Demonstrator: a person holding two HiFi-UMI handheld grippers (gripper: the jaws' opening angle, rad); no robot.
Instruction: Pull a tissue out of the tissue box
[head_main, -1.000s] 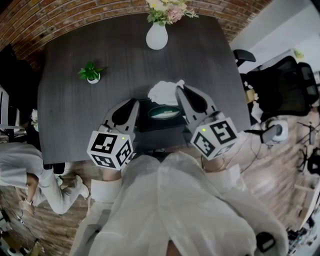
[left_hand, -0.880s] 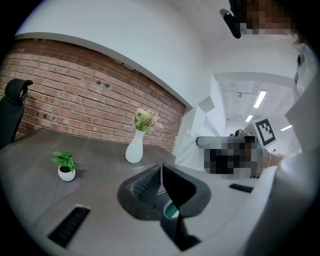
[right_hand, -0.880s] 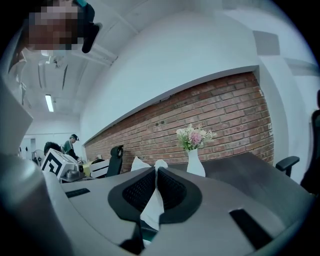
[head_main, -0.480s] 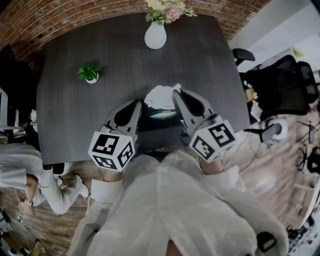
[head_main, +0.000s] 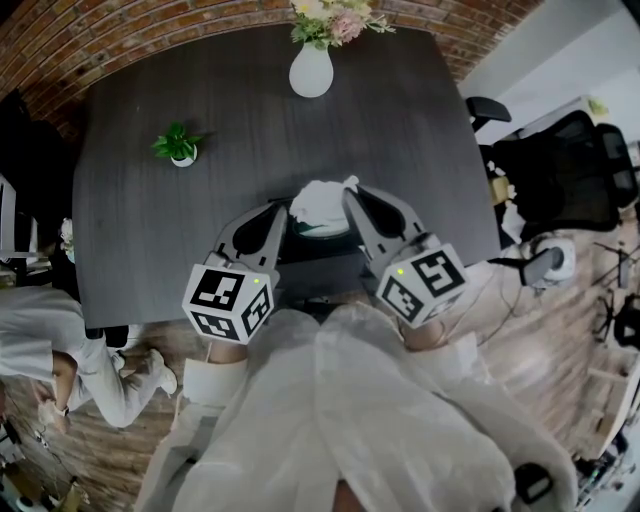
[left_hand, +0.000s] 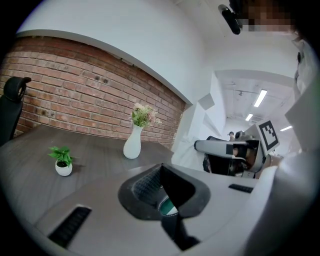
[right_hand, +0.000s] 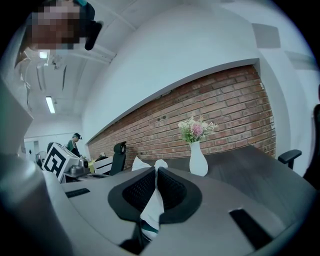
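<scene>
Tissue (right_hand: 152, 206) nearer, pinched in right claw (right_hand: 156, 168)

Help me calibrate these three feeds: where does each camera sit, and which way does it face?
Head view: on the person's head, facing steeply down at the table; shows sleeves, left gripper, right gripper.
Left gripper view: on the left gripper, facing along shut jaws toward the brick wall.
Right gripper view: on the right gripper, facing along jaws shut on tissue.
Shared: vase, in all three.
</scene>
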